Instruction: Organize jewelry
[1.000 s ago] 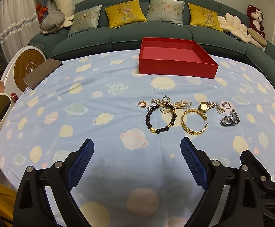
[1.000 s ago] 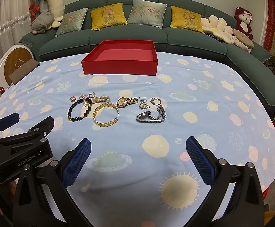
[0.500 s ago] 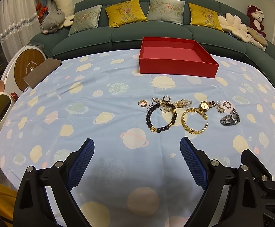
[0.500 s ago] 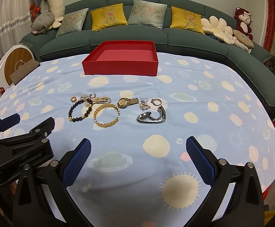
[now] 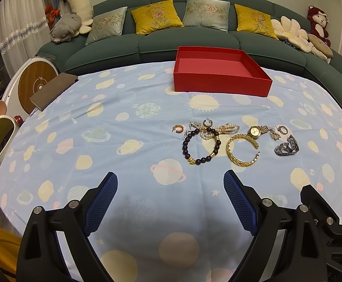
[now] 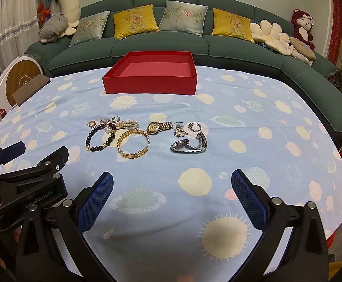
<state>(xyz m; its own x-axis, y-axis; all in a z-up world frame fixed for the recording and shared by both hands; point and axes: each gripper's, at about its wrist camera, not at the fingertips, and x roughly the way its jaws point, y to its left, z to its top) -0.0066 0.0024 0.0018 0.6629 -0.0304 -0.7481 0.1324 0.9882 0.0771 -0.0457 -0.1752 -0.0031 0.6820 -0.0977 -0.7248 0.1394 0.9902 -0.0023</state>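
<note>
Jewelry lies in a row on the blue planet-print tablecloth: a dark bead bracelet (image 5: 201,146) (image 6: 99,138), a gold cuff bangle (image 5: 241,150) (image 6: 133,143), a pearl strand (image 5: 220,129) (image 6: 123,125), a gold watch (image 5: 256,130) (image 6: 158,126), a silver watch (image 5: 287,146) (image 6: 190,143), small hoop earrings (image 5: 178,128) and a ring (image 6: 194,126). An empty red tray (image 5: 220,83) (image 6: 151,83) sits behind them. My left gripper (image 5: 171,199) and right gripper (image 6: 172,196) both hover open, short of the jewelry, holding nothing.
A green sofa (image 5: 194,44) with cushions and plush toys curves behind the table. A brown flat case (image 5: 53,90) lies at the table's left edge beside a round white device (image 5: 33,82). The left gripper's body (image 6: 25,188) shows at the right wrist view's left.
Both views have shifted very slightly; the jewelry sits a touch lower in frame. Nothing was grasped or moved.
</note>
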